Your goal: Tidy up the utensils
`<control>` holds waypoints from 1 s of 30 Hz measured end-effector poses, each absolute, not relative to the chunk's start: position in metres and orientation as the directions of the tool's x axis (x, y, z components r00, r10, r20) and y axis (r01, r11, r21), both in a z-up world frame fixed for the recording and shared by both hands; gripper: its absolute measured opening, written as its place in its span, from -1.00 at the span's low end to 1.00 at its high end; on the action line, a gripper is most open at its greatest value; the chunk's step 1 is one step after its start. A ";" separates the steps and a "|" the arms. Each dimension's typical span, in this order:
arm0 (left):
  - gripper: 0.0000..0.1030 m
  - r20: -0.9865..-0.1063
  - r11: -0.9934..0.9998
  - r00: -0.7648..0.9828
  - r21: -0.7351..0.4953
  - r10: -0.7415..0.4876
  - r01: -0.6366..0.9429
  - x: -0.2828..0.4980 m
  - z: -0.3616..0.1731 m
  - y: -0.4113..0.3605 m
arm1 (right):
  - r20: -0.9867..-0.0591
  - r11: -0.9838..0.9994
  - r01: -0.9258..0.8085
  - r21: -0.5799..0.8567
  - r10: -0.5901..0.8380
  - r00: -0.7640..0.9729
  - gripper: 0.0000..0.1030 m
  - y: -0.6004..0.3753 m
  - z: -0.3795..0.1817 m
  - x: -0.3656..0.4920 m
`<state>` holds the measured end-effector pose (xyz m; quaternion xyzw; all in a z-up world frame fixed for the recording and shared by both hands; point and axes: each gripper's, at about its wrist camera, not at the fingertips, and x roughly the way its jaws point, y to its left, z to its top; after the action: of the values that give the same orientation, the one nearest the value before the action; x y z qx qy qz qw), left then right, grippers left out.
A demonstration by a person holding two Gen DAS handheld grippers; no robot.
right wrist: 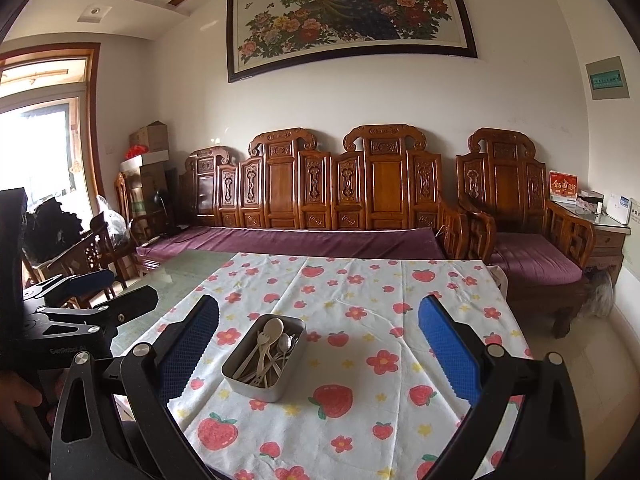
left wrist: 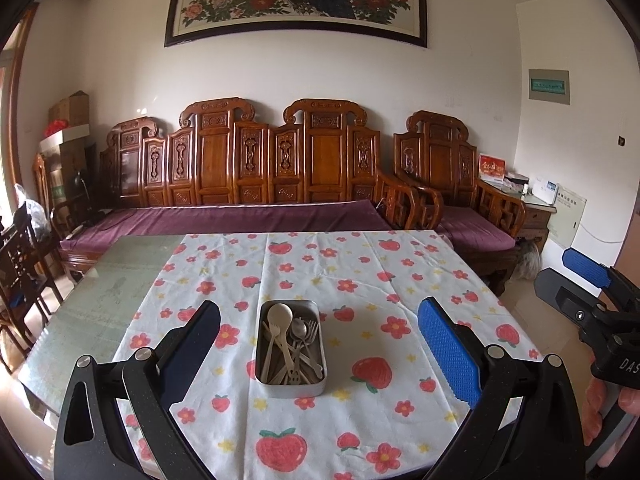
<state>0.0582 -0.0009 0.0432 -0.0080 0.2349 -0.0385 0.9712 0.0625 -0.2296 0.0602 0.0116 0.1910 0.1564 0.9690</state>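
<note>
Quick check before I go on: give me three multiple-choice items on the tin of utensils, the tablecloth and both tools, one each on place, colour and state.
1. Where are the utensils?
A. Spread over the cloth
B. Together in the metal tin
C. On the sofa

2. What colour is the large spoon standing out of the tin?
A. Cream
B. Blue
C. Black

3. How do the two tools stand?
A. Both open, holding nothing
B. Left shut on a fork
C. Right shut on the tin

Answers:
1 B: spoons and forks all lie inside the metal tin on the tablecloth.
2 A: the large spoon is cream.
3 A: the left tool and the right tool both show wide gaps with nothing between the fingers.
</note>
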 end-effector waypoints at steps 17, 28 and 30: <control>0.86 -0.449 0.995 0.889 -0.043 -0.096 0.086 0.056 0.040 -0.004 | -0.376 0.950 -0.298 0.091 0.310 0.873 0.95 -0.228 0.054 0.068; 0.86 -0.447 0.995 0.889 -0.039 -0.096 0.088 0.055 0.041 -0.004 | -0.376 0.951 -0.297 0.091 0.309 0.874 0.95 -0.227 0.053 0.068; 0.86 -0.446 0.995 0.890 -0.041 -0.098 0.089 0.054 0.041 -0.005 | -0.377 0.950 -0.298 0.093 0.311 0.873 0.95 -0.226 0.052 0.068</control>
<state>0.0541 -0.0045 0.0407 -0.0097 0.2300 -0.0482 0.9719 0.0683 -0.2263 0.0521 0.0160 0.1973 0.1573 0.9675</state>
